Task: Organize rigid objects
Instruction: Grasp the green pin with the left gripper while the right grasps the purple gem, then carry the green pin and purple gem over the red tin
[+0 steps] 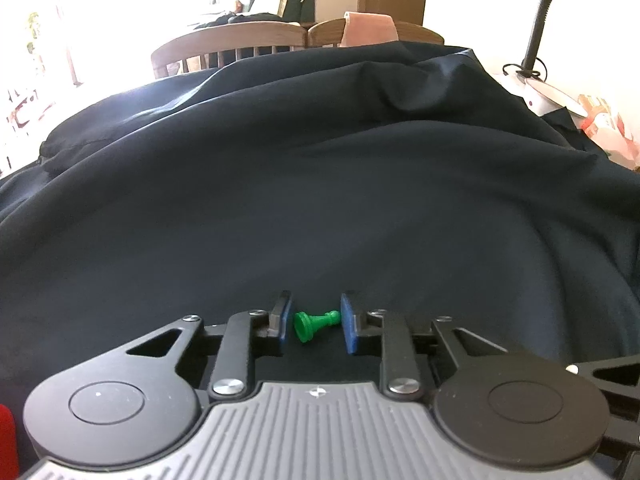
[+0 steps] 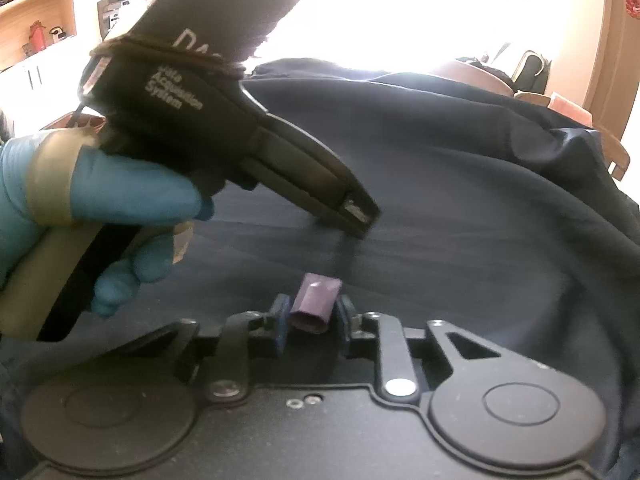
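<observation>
In the left wrist view a small green pawn (image 1: 316,323) lies on its side on the dark cloth (image 1: 320,200), between the blue pads of my left gripper (image 1: 316,322). The jaws stand a little apart from it, the right pad close to its head. In the right wrist view my right gripper (image 2: 311,316) is shut on a purple block (image 2: 315,301), held just above the cloth (image 2: 460,220). The left gripper's body (image 2: 224,120), held by a blue-gloved hand (image 2: 112,196), shows at upper left with its tip down on the cloth.
A dark rumpled cloth covers the table. Wooden chairs (image 1: 228,46) stand behind the far edge. A desk lamp (image 1: 548,20) and a patterned bag (image 1: 608,124) sit at the right. A red object (image 1: 8,440) shows at the lower left edge.
</observation>
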`<state>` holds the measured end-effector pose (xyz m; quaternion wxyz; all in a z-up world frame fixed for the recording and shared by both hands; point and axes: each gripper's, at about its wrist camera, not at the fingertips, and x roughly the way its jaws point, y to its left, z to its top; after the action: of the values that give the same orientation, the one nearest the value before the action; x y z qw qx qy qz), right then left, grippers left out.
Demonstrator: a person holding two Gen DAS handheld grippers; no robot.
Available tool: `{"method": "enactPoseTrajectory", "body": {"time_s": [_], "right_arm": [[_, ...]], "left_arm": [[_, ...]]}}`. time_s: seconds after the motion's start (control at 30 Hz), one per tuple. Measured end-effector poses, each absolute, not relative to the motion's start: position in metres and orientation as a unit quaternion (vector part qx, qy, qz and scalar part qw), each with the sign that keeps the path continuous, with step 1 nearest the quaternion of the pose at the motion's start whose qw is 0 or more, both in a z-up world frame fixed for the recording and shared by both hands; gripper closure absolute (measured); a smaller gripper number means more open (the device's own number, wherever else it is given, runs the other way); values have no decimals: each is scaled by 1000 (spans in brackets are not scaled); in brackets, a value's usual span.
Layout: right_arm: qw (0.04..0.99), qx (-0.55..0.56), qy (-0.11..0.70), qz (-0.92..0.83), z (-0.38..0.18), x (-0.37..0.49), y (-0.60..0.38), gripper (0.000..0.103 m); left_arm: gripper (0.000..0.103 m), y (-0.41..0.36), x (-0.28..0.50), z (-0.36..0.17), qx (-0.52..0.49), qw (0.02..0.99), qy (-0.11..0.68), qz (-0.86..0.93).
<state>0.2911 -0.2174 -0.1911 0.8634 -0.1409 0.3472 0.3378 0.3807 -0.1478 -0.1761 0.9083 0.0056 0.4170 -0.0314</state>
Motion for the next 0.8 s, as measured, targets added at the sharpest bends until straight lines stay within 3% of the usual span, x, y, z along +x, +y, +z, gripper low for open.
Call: {"method": "enactPoseTrajectory", "body": {"time_s": [0.8], "right_arm": [[881,-88,348,307,-130,265,-228,82]], "left_arm": [[78,-101,323,-135,-50,904,423,-27]]}}
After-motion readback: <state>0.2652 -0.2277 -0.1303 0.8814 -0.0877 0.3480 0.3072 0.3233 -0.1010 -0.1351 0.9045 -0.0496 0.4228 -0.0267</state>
